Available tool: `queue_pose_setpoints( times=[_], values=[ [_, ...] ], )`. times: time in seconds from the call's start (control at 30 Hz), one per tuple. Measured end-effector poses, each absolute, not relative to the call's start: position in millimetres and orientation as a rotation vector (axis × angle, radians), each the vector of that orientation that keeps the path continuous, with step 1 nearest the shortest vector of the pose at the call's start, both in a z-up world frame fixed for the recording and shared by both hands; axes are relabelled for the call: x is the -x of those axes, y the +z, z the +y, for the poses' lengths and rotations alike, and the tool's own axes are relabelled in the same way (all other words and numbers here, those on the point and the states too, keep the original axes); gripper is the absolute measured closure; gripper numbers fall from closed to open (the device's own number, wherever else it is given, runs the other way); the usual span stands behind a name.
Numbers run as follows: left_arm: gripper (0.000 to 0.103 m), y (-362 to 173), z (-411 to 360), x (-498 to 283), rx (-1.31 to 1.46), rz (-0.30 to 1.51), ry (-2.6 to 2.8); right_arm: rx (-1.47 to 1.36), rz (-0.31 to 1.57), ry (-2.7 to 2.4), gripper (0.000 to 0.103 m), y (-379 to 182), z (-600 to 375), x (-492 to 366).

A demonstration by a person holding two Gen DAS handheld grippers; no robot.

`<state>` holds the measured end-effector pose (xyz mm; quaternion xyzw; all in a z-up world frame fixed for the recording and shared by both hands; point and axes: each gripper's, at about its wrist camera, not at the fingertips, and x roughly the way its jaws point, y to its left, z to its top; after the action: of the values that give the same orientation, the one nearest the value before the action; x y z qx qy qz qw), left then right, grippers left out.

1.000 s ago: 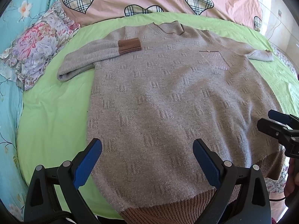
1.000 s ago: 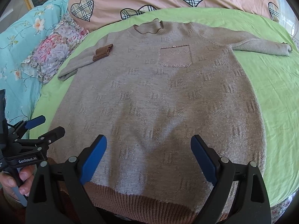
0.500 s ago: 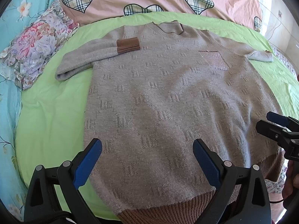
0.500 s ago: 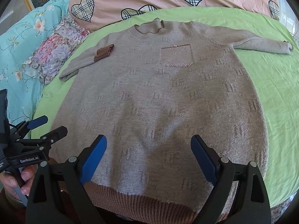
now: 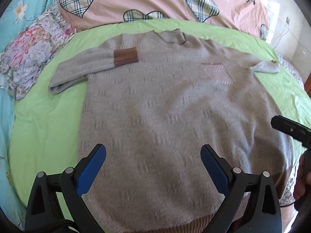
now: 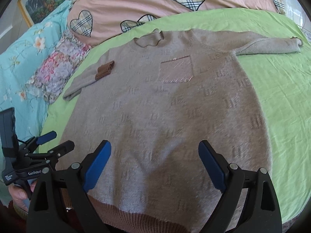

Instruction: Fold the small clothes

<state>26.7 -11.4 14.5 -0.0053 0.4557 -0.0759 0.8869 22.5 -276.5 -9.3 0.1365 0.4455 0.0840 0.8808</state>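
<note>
A grey-beige knit sweater (image 5: 171, 116) with a brown ribbed hem lies face up and flat on a green sheet (image 5: 42, 136); it also shows in the right wrist view (image 6: 171, 116). Its left sleeve is folded in, with the brown cuff (image 5: 126, 56) lying on the chest. The other sleeve (image 6: 272, 45) stretches out to the right. My left gripper (image 5: 153, 167) is open and empty above the lower left of the sweater. My right gripper (image 6: 155, 165) is open and empty above the hem.
A pink quilt with plaid hearts (image 5: 155, 0) lies behind the sweater. A floral pillow (image 5: 33, 52) and a turquoise bedcover (image 6: 21, 58) lie at the left. The green sheet is bare at the right (image 6: 287, 101).
Both grippers have moved a little forward over the sweater. The sweater has not moved, and both grippers stay open.
</note>
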Motion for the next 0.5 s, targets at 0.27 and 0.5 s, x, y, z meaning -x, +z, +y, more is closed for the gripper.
queue_pose_setpoints(
  times=[0.27, 0.5],
  values=[
    [0.005, 16.8, -11.2, -61.9, 0.003, 0.953, -0.125, -0.377, 0.836, 0.004, 0.012, 8.9, -359.4, -41.8],
    [0.005, 13.5, -15.6, -84.3, -0.01, 0.984, -0.112, -0.465, 0.812, -0.139, 0.018, 28.9, -432.4, -58.5]
  ],
)
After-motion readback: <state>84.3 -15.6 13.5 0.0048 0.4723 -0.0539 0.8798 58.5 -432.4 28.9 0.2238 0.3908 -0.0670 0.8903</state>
